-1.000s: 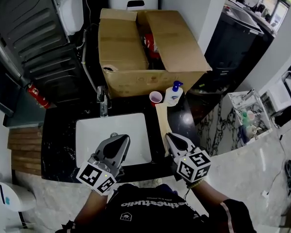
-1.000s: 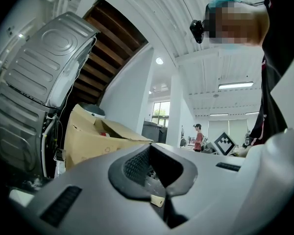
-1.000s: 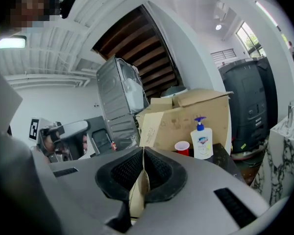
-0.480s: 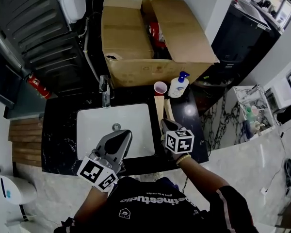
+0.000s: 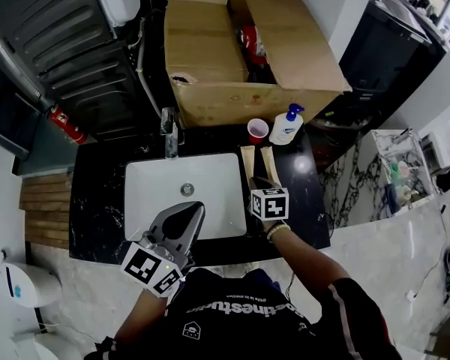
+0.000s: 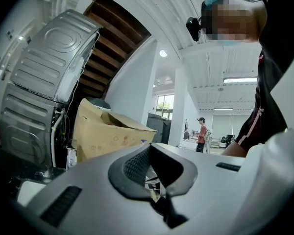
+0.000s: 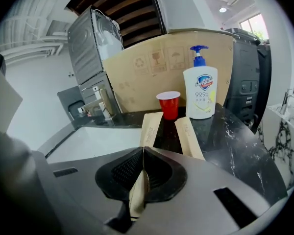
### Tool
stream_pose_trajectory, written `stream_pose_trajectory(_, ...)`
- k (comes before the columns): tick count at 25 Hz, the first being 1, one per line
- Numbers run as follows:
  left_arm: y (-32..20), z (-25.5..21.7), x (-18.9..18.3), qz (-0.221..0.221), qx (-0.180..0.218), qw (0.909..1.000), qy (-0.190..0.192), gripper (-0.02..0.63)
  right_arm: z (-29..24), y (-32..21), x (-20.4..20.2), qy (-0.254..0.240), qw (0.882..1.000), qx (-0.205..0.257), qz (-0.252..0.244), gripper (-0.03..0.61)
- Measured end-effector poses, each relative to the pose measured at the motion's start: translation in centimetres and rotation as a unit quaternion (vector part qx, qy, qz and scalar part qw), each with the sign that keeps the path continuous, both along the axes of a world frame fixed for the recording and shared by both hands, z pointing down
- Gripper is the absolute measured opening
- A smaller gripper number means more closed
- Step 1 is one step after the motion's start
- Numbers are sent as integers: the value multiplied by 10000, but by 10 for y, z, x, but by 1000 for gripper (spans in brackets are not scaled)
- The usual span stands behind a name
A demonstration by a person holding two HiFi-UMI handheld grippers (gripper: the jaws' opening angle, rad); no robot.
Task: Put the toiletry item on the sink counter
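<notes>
My right gripper (image 5: 259, 184) is shut on a thin tan paper-wrapped toiletry packet (image 7: 137, 196), which stands on edge between the pads. It hovers over the black sink counter (image 5: 306, 205), just right of the white basin (image 5: 210, 201). Two similar tan packets (image 5: 247, 159) (image 5: 269, 161) lie flat on the counter just ahead of it; in the right gripper view they are the left packet (image 7: 151, 127) and the right packet (image 7: 188, 137). My left gripper (image 5: 187, 212) is shut over the basin's near edge, and I see nothing held in it (image 6: 149, 147).
A red cup (image 5: 258, 131) and a white pump soap bottle (image 5: 288, 124) stand at the back of the counter. Behind them sits an open cardboard box (image 5: 210, 58). The faucet (image 5: 169, 135) rises behind the basin. A grey appliance (image 5: 52, 43) stands at left.
My right gripper has moved forward from the counter's near edge to just short of the two lying packets, still shut on its packet. The left gripper has stayed put.
</notes>
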State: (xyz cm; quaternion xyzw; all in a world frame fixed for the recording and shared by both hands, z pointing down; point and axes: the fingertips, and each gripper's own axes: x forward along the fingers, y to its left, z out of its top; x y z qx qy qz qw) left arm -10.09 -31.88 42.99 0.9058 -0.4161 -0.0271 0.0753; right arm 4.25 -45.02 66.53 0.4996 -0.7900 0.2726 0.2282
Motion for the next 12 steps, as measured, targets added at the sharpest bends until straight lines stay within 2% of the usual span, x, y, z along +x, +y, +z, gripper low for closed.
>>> stream_pose_trajectory(12,0,5,-5,-30,-56,10000,-10,14,21,-12,1,144,9988,-383,285,43)
